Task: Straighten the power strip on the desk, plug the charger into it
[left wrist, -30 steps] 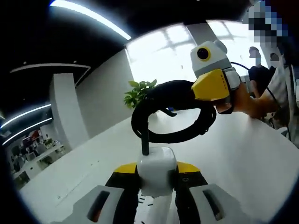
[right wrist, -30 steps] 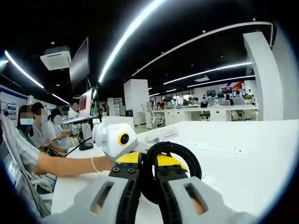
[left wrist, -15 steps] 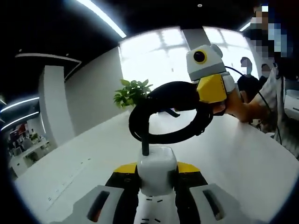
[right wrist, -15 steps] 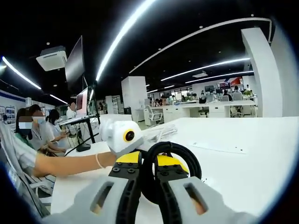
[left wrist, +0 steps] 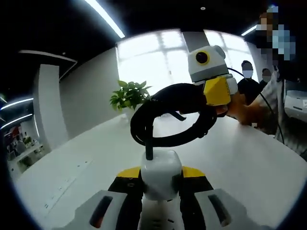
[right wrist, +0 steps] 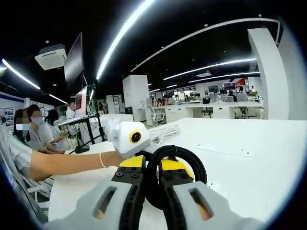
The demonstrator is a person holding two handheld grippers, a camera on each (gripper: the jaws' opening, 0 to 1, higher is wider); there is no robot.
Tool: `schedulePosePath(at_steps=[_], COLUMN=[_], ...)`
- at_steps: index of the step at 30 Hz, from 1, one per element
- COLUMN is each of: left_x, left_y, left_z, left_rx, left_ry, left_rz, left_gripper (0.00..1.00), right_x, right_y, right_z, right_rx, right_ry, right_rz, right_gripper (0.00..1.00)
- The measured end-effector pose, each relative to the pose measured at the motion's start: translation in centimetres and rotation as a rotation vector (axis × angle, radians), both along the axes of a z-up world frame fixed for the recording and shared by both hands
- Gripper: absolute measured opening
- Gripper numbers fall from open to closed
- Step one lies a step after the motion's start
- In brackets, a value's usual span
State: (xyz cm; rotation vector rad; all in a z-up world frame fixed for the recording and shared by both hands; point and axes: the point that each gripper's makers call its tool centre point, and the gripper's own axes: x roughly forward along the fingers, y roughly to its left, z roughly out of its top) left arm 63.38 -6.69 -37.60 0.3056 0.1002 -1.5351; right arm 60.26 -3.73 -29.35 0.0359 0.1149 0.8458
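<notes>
Since a second ago little has shifted: the left tool stays clenched on the white charger at lower centre, its black coiled cable looping above, gripped by the right tool over the white surface.

In the left gripper view, the left gripper has its jaws closed on a white charger. The right gripper enters from the right, held by a hand. In the right gripper view, its jaws pinch a black coiled cable.
</notes>
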Motion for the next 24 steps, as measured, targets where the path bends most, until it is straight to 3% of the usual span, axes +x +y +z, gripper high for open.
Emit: schedulePosePath(at_steps=[5,8,9,17,24], left_x=[0.3,0.3,0.3,0.8,0.9], left_y=[-0.2,0.1,0.3,0.4,-0.1], left_z=[-0.1,-1.5,-1.2,-0.8,-0.9], left_rx=[-0.004,0.059,0.036,-0.046,-0.051], left_ry=[-0.015,-0.037,-0.029,0.018,0.020], left_rz=[-0.008,-0.007,-0.010,-0.010,-0.009], left_gripper=[0.28,0.28,0.28,0.27,0.27], right_x=[0.0,0.4,0.3,0.7,0.7], right_y=[0.0,-0.1,0.0,-0.2,-0.2], right_z=[-0.2,-1.2,-1.1,-1.4,-1.8], right_rx=[-0.005,-0.029,-0.002,-0.002,-0.028], right_ry=[-0.004,0.010,0.007,-0.013,-0.047], right_rz=[0.000,-0.007,0.000,-0.008,0.010], right_gripper=[0.10,0.10,0.09,0.10,0.16])
